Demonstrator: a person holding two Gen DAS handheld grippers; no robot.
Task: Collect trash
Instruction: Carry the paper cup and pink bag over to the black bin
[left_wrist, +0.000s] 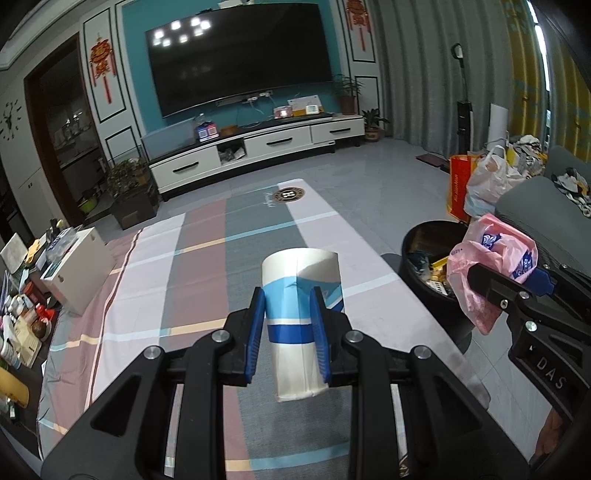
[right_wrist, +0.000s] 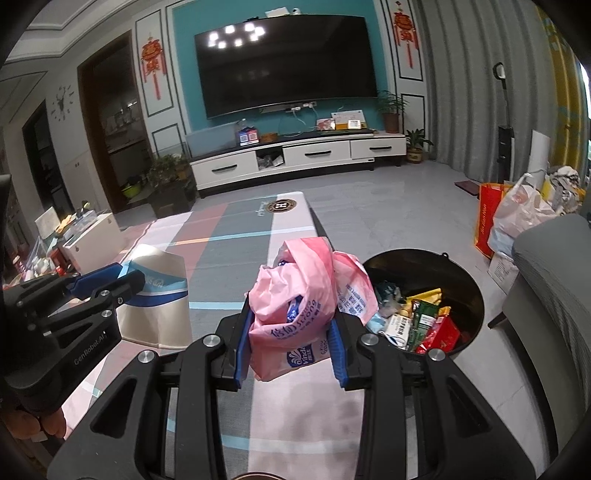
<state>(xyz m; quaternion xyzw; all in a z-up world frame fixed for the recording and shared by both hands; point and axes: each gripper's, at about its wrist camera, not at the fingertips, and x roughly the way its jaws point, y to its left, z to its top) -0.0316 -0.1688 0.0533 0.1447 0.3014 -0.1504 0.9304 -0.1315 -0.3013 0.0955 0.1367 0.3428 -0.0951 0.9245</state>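
Observation:
My left gripper is shut on a flattened white and blue paper cup, held above the checked tablecloth. The same cup shows at the left of the right wrist view, with the left gripper clamped on it. My right gripper is shut on a crumpled pink plastic bag with blue print. That bag hangs at the right of the left wrist view, just over the near rim of a round black trash bin filled with wrappers.
The bin stands on the floor by the table's right edge, beside a grey sofa arm. Shopping bags sit beyond it. A white box and clutter lie left of the table. A TV cabinet lines the far wall.

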